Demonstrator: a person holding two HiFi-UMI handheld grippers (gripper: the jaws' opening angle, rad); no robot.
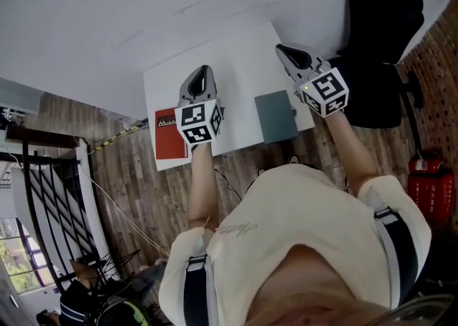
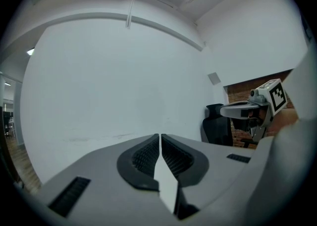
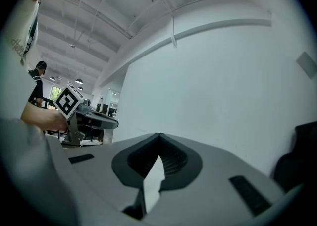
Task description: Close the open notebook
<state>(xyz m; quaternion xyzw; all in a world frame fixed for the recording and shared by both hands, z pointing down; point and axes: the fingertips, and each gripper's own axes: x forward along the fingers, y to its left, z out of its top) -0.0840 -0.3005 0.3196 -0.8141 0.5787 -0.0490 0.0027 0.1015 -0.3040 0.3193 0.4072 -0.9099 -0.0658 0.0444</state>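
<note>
Notebook [image 1: 276,117], plain grey-blue cover, lies shut & flat at white table's [image 1: 236,60] near-right corner, w/ red book [image 1: 167,140] at table's near-left corner, left gripper [image 1: 207,69] over table's middle clenched empty, right gripper [image 1: 279,48] over table's right edge clenched empty too.

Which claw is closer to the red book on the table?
Left. The left claw sits just off the right edge of the red book. The right claw is on the far side of the table, beyond the grey notebook.
</note>
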